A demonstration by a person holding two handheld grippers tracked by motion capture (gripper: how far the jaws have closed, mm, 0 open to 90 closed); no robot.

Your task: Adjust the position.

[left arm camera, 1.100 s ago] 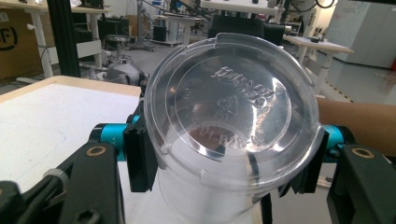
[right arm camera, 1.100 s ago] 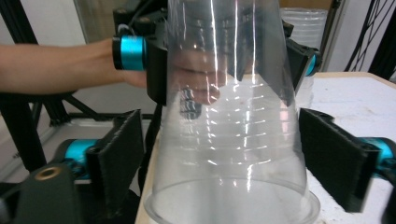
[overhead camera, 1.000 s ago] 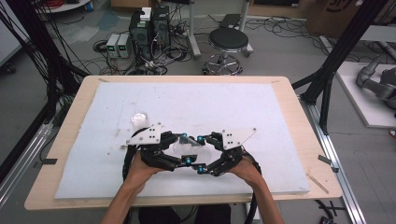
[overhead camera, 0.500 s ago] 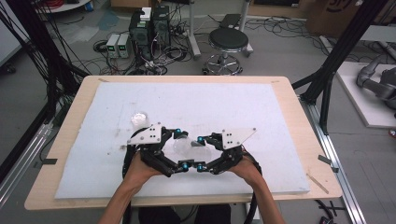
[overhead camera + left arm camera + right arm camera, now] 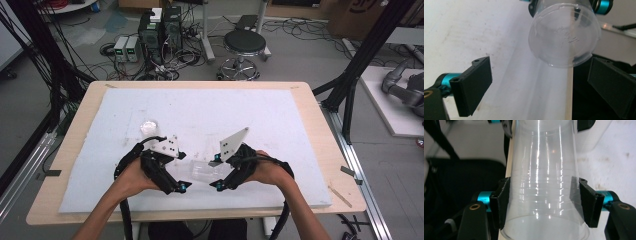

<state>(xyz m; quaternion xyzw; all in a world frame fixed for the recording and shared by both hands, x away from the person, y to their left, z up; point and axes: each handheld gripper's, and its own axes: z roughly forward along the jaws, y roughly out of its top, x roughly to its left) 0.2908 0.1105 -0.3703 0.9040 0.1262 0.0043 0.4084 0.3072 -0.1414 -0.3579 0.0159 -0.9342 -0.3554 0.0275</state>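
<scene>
Right gripper view | clear cup (image 5: 544, 195) clamped between jaws (held level) | left gripper (image 5: 539, 85) apart

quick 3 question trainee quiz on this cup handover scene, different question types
1. True or false: the right claw is shut on the clear cup.
2. Multiple choice: the left claw is A) shut on the cup, B) open with nothing between its pads, C) shut on a lid.
3. Fill in: in the left gripper view, the cup's ____ faces the camera.

Key
1. True: both pads press the cup's sides.
2. B: its jaws stand wide apart and the cup sits beyond them, held by the other claw.
3. Base: the round closed bottom faces the camera.
</scene>
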